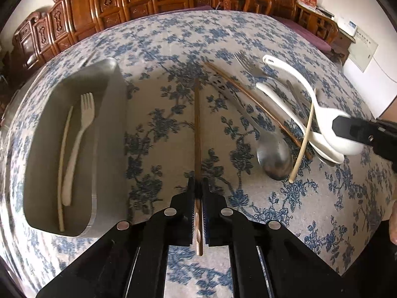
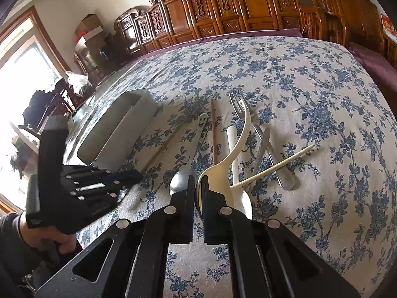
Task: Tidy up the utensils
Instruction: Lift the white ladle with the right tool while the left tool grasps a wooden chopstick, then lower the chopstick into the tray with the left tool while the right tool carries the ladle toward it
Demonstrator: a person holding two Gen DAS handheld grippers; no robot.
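My left gripper [image 1: 197, 182] is shut on a brown chopstick [image 1: 197, 129], which runs straight ahead along the tablecloth. From the right wrist view, this gripper [image 2: 136, 174] sits low beside the grey bin [image 2: 116, 136]. My right gripper [image 2: 197, 182] is shut on the bowl of a white spoon [image 2: 239, 141], whose handle curves upward. In the left wrist view it [image 1: 335, 127] grips that spoon [image 1: 292, 74] at the right. The grey bin [image 1: 110, 129] holds a white plastic fork [image 1: 82, 139] and a cream chopstick [image 1: 63, 164].
On the floral cloth lie a metal spoon [image 1: 274, 159], a second brown chopstick [image 1: 253, 104], a cream chopstick [image 1: 304, 139], a metal fork [image 1: 248, 67] and another white spoon [image 1: 285, 106]. Carved wooden chairs [image 2: 223, 7] stand behind the table.
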